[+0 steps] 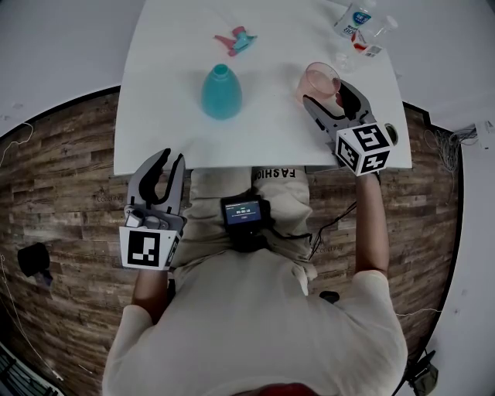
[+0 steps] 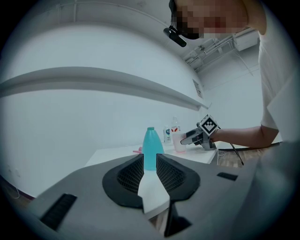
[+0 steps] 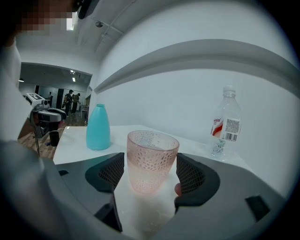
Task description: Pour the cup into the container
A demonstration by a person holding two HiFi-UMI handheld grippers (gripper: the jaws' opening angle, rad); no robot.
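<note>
The pink cup (image 1: 321, 77) stands on the white table (image 1: 170, 116), on its right half, about midway between the far edge and the near edge. The right gripper (image 1: 325, 90) reaches in over the near edge. Its jaws are wide apart, one on each side of the cup. A thin gap shows on both sides, so the pads do not squeeze it.

The blue bottle (image 1: 221, 93) stands upright near the middle of the table, well apart from the cup. Its small mouth is open at the top. The table between cup and bottle is bare.

A pink and blue spray top (image 1: 236, 40) lies near the far edge, behind the bottle. Two clear water bottles (image 1: 354, 19) stand at the far right corner, close behind the cup.

The left gripper (image 1: 171, 156) hangs just off the near edge, toward the left corner, over the wooden floor (image 1: 69, 193). Its jaws are a little apart and hold nothing. It points level at the blue bottle, and the near left part of the table in front of it is bare.
</note>
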